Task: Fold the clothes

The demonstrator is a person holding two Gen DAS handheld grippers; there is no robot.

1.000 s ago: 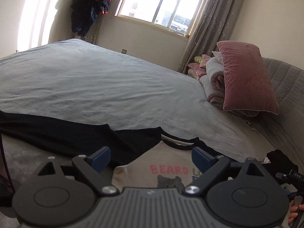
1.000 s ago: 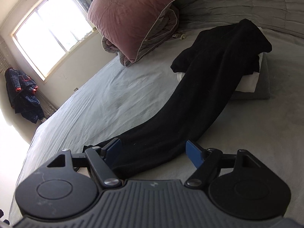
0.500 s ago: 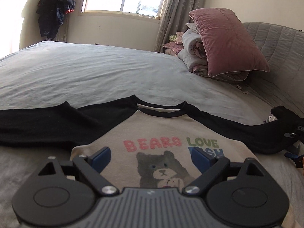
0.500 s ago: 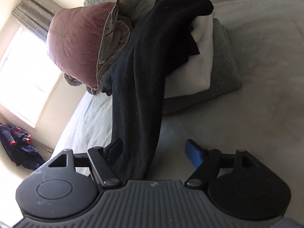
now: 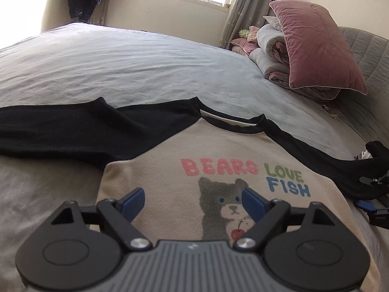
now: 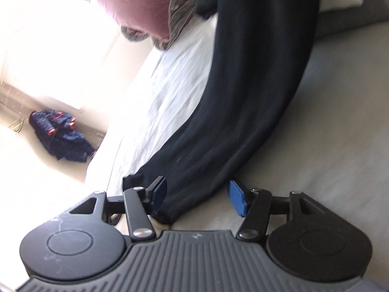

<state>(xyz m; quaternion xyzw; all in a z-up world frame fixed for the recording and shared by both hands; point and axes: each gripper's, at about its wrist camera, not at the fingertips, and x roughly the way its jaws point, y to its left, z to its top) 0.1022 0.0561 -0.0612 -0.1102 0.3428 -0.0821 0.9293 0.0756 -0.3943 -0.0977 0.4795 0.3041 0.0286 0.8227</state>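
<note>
left tool (image 5: 192, 203) moved over shirt (image 5: 218, 150) (spread, empty); right tool (image 6: 197, 196) agape astride sleeve (image 6: 243, 102).

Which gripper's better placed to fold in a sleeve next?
Right. The right gripper is open with the black sleeve already between its fingers. The left gripper, also open, hangs over the shirt's bear print, away from either sleeve.

My left gripper (image 5: 192, 202) and right gripper (image 6: 197, 197) look alike: black linkage arms, silver screws, blue pads, round black discs, ribbed grey housing.
</note>
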